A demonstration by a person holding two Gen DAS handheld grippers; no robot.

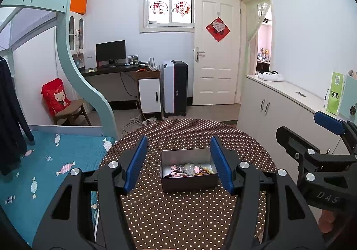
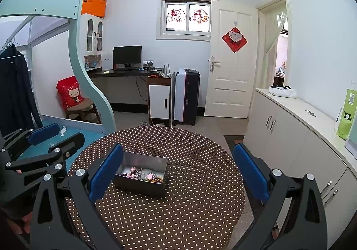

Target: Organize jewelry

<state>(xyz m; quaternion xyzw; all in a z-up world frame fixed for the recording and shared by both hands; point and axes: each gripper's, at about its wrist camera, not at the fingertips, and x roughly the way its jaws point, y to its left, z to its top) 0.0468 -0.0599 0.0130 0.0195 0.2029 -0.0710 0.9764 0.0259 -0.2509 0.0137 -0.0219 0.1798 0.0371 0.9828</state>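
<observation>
- The left gripper (image 1: 178, 163) has its blue pads (image 1: 136, 161) parted, with nothing pressed between them; its black frame is cut off by the lower edge of the left wrist view.
- The right gripper (image 2: 178, 174) stands spread wide and empty, one pad (image 2: 104, 171) overlapping the near left end of the tin in its own view; whether it touches the tin cannot be told.
- Each gripper appears at the side of the other's view, only partly in frame.
- A fingertip (image 2: 25, 225) of the person shows at the lower left of the right wrist view, mostly hidden behind the frame.
- The open metal tin (image 1: 189, 180) sits on the round table (image 1: 178, 216), which is covered in a brown cloth with pale dots.
- The jewelry (image 1: 189, 170) lies in a heap at the tin's near side: pink pieces, dark beads, something pale and rounded. Single pieces are too small and tangled to name.
- Left of the table lies a blue bed cover (image 1: 67, 160) under a pale green bunk frame (image 1: 89, 84).
- On the right runs a white cabinet (image 2: 301, 138); small metal bits (image 2: 310, 113) on its top are too small to identify.
- Farther off stand a desk with a dark monitor (image 2: 127, 55), a suitcase (image 2: 187, 98) and a white door (image 2: 232, 60).
</observation>
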